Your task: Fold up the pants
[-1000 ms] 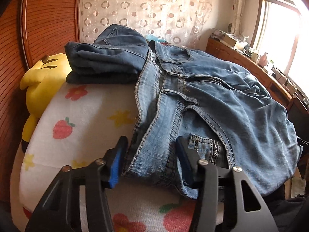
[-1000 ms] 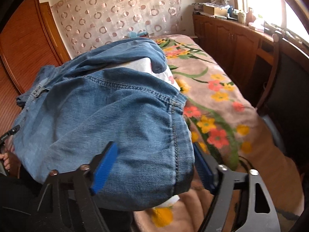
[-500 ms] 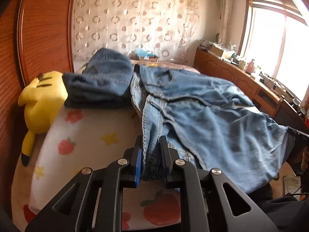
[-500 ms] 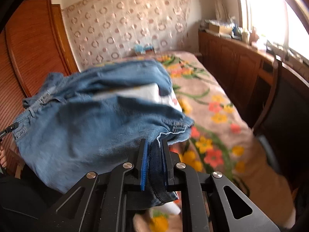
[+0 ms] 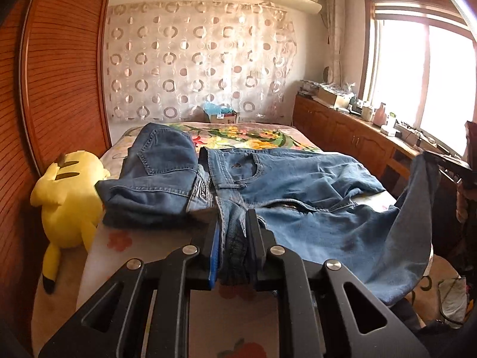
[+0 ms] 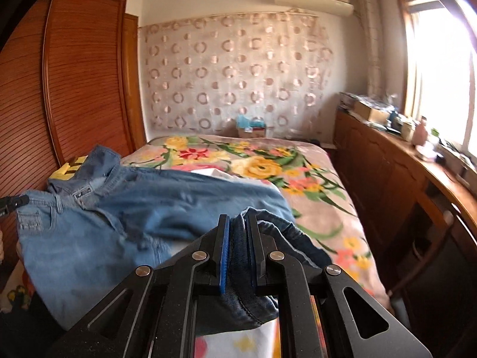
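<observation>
Jeans [image 5: 313, 197] newly raised; folded pair [image 5: 155, 179] only in left view.

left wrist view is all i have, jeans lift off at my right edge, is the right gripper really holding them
observer: yes, the right gripper is shut on a bunched edge of the jeans. its jaws have just been closing, and denim is pinched between both fingers
operator: whats on the bed past that hand
observer: only the floral blanket shows between the jeans and the wooden cabinets
operator: and under the held edge
observer: a white printed cloth shows below the hanging denim
</observation>
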{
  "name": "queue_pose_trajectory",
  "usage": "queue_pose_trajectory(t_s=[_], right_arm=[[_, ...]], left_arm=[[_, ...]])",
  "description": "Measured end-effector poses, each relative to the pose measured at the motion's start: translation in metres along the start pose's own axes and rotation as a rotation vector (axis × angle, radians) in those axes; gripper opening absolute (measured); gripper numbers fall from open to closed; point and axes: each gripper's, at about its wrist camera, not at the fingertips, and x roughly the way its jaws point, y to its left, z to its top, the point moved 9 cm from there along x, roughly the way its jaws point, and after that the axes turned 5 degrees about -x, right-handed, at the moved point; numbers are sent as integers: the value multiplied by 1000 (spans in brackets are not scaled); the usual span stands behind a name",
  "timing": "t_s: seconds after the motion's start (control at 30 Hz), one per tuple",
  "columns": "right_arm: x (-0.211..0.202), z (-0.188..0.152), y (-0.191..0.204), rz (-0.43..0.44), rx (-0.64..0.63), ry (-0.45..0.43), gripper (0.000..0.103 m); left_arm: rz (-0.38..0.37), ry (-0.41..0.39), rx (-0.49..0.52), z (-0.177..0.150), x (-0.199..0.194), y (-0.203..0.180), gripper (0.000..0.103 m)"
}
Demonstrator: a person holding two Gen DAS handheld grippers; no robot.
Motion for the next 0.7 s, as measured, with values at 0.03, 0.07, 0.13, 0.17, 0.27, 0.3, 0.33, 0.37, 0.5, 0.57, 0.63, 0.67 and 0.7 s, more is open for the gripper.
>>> queue_pose_trajectory(t_s=[0.03, 0.07, 0.13, 0.17, 0.27, 0.3, 0.33, 0.37, 0.5, 0.57, 0.63, 0.67, 0.7], right_arm=[[11, -1, 5, 14, -9, 11, 11], [25, -2, 8, 31, -18, 27, 11], [52, -13, 17, 72, -22, 70, 11], [61, -18, 15, 94, -17, 86, 11], [82, -31, 14, 133, 1, 131, 17], [84, -35, 13, 138, 9, 136, 19], [83, -38, 9, 140, 21, 136, 26], [79, -41, 5, 147, 35, 130, 37], [60, -38, -14, 129, 76, 90, 49], [45, -42, -21, 109, 85, 76, 49], [47, -41, -10, 83, 80, 73, 49], [46, -46, -8, 85, 80, 79, 49], [48, -52, 0, 89, 81, 89, 49]], left_arm=[[-1, 7, 3, -1, 6, -1, 17], [-4, 10, 4, -3, 9, -3, 17], [-7, 27, 11, -7, 18, -5, 17], [-8, 33, 14, -9, 20, -6, 17], [-8, 51, 17, -17, 27, -7, 17], [-10, 55, 15, -19, 28, -6, 17], [-10, 57, 12, -21, 29, -6, 17], [-12, 57, 9, -22, 29, -6, 17], [-11, 55, -2, -24, 27, -6, 17], [-10, 53, -5, -25, 27, -7, 17], [-10, 53, -3, -25, 27, -7, 17], [-11, 54, -3, -25, 27, -6, 17], [-10, 52, -2, -25, 26, -6, 17]])
